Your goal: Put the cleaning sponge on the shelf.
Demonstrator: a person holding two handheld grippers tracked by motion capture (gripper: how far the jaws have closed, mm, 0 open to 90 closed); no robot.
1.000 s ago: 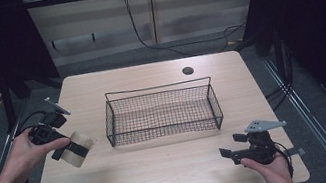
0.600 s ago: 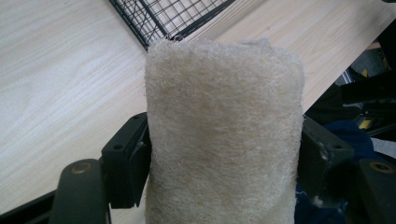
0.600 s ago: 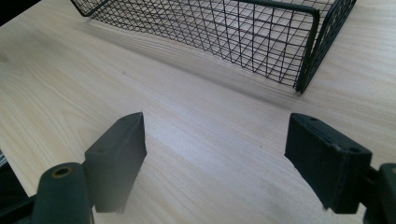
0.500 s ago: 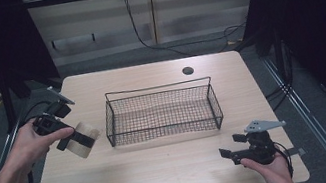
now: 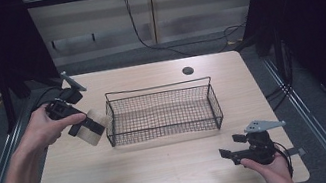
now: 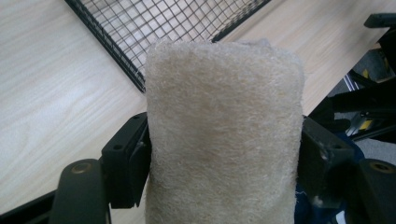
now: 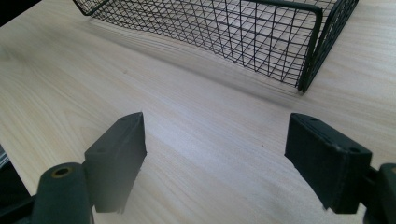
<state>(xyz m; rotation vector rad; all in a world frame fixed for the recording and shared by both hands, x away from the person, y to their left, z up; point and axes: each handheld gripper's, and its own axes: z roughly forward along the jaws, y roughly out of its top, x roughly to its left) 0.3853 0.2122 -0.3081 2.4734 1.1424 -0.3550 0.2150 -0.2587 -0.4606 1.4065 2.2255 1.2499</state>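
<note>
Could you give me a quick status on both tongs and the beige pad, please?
Left tongs shut on beige pad, lifted beside wire basket. Right tongs open, empty, low over table. Nothing blocking basket.

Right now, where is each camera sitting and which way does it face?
High view: above the person's side, looking forward and down on the table; both forearms, left gripper, right gripper.
Left gripper view: rides the left gripper; its jaws grip a beige pad.
Right gripper view: low over the table; open jaws.
All three share the basket.
</note>
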